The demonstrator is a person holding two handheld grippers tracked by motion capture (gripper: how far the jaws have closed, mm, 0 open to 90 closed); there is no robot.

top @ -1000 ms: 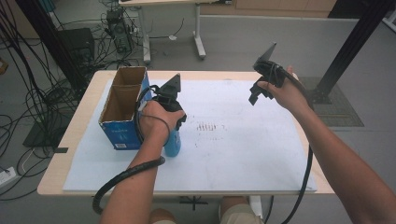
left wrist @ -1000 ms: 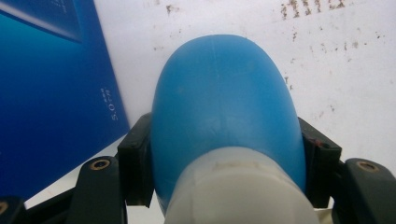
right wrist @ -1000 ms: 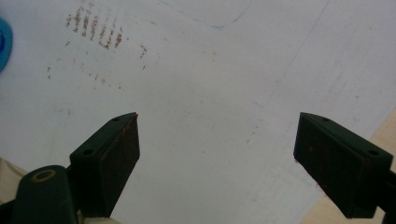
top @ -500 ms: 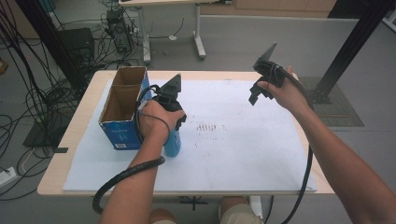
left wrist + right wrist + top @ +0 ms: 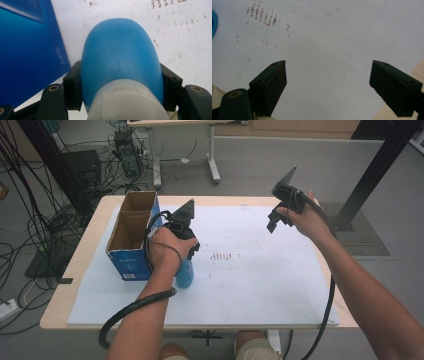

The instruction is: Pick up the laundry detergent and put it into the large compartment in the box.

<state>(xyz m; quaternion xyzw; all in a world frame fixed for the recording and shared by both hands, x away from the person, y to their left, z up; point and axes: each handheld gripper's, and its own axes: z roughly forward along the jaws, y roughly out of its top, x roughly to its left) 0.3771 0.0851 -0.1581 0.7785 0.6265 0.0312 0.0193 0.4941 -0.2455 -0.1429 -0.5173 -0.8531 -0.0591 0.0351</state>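
Note:
A blue bottle (image 5: pixel 184 272) with a white neck stands on the white sheet beside the cardboard box. My left gripper (image 5: pixel 186 251) comes down on it from above, shut on its upper body. In the left gripper view the bottle (image 5: pixel 120 57) swells between the two black pads (image 5: pixel 73 91), which press on both its sides. My right gripper (image 5: pixel 274 222) hangs in the air over the far right of the sheet. Its jaws stand wide open in the right gripper view (image 5: pixel 328 87), nothing between them but the sheet below.
An open cardboard box (image 5: pixel 131 237) with blue sides stands at the left of the table; its blue wall (image 5: pixel 27 50) is just next to the bottle. Brown smudges (image 5: pixel 222 256) mark the white sheet (image 5: pixel 260 285). Cables and a black frame lie on the floor around.

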